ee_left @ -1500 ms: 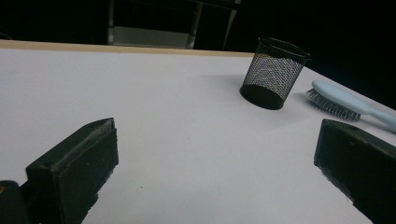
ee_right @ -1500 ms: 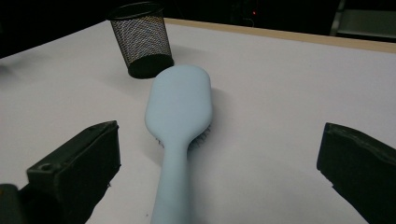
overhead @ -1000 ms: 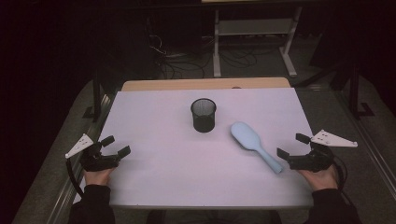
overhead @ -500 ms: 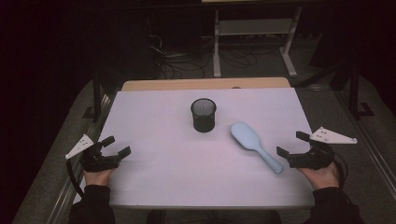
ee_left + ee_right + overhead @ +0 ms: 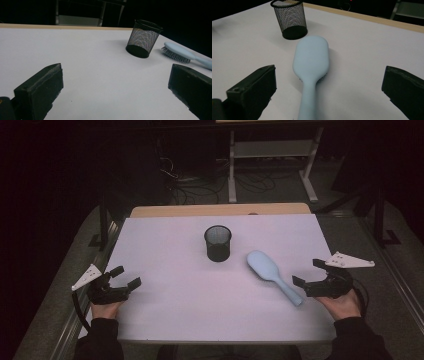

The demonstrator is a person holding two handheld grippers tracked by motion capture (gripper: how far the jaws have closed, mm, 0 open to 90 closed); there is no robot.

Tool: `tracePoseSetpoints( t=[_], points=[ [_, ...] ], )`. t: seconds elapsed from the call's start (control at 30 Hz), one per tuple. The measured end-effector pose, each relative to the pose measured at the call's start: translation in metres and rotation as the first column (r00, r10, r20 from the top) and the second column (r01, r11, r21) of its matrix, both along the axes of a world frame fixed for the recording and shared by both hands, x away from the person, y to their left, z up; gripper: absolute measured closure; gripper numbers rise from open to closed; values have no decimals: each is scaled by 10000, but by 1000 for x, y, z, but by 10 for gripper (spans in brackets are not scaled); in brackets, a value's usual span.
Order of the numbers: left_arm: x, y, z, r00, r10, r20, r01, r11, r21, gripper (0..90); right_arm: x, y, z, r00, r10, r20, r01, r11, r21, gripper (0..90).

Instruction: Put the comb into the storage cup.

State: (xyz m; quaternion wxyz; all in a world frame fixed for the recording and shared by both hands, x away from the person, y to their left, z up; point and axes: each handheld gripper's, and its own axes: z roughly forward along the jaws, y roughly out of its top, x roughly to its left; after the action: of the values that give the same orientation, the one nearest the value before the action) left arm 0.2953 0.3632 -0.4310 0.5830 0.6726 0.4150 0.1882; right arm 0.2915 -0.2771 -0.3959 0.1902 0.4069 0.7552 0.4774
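- White table (image 5: pixel 165 320), pretty bare.
- Black mesh cup (image 5: pixel 218 243) upright near the middle, toward the far side.
- Light blue hairbrush (image 5: pixel 272 274) lies bristles down just right of the cup, handle pointing at the right gripper (image 5: pixel 313 277).
- Right gripper: jaws wide apart, holding nothing, just beside the handle tip.
- Left gripper (image 5: pixel 126 279): also wide open and empty, at the left edge, well apart from both things.

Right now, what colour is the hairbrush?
Pale blue hairbrush, bristles down; clearest in the right gripper view.
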Motion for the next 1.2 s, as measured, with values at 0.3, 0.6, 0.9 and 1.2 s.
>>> tracePoseSetpoints(
  t=[0.3, 0.6, 0.9, 1.2],
  points=[
    [1, -1, 0, 10000, -37, -20, 37, 10000, 8, 0, 9, 10, 5, 9985, 398, -388, -417, 9979, -488, 0],
    [1, -1, -1, 10000, -46, -33, 46, 10000, 38, 0, 16, 16, 7, 9957, 613, -700, -670, 9943, -826, 0],
    [1, -1, -1, 10000, -50, -23, 50, 10000, 39, 0, 24, 24, 4, 9901, 796, -1153, -928, 9891, -1141, 0],
    [1, -2, -1, 10000, -65, -38, 65, 10000, 59, 0, 29, 32, -4, 9777, 1089, -1796, -1374, 9783, -1552, 0]
  ],
)
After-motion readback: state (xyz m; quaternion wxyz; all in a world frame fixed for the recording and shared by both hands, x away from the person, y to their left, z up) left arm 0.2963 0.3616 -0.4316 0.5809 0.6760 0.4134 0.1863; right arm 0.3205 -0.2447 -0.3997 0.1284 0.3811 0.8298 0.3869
